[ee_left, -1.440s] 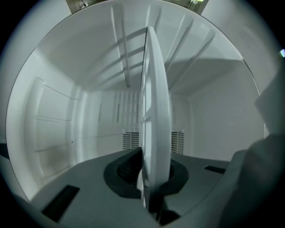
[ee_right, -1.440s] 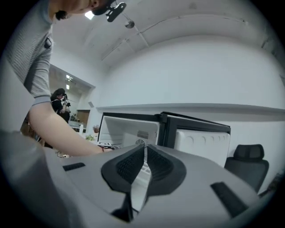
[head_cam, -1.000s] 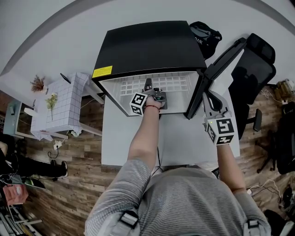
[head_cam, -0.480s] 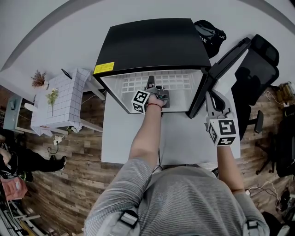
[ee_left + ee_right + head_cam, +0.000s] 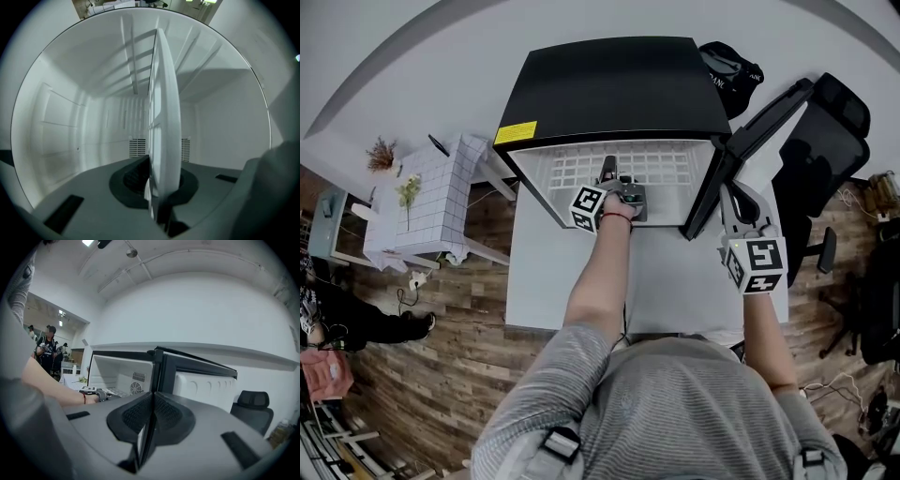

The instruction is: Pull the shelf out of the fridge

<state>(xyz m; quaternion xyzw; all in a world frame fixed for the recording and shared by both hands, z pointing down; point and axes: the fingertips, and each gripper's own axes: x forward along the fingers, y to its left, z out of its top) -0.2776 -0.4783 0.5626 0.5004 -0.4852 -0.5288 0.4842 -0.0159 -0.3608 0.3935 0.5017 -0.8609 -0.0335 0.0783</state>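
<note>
A black-topped mini fridge (image 5: 619, 84) stands on a white table (image 5: 544, 281), its door (image 5: 759, 122) swung open to the right. The white wire shelf (image 5: 656, 167) lies level inside, its front edge at the opening. My left gripper (image 5: 607, 171) reaches into the opening and is shut on that front edge. In the left gripper view the shelf (image 5: 164, 117) runs edge-on between the jaws of the left gripper (image 5: 154, 187). My right gripper (image 5: 733, 192) is at the door's free edge; in the right gripper view the door (image 5: 197, 376) edge runs into the right gripper (image 5: 151, 413), shut on it.
A small table with a checked cloth (image 5: 431, 211) and flowers stands left of the fridge. A black office chair (image 5: 825, 141) is right of the door, a black bag (image 5: 727, 70) behind it. People (image 5: 47, 350) stand far off at the left in the right gripper view.
</note>
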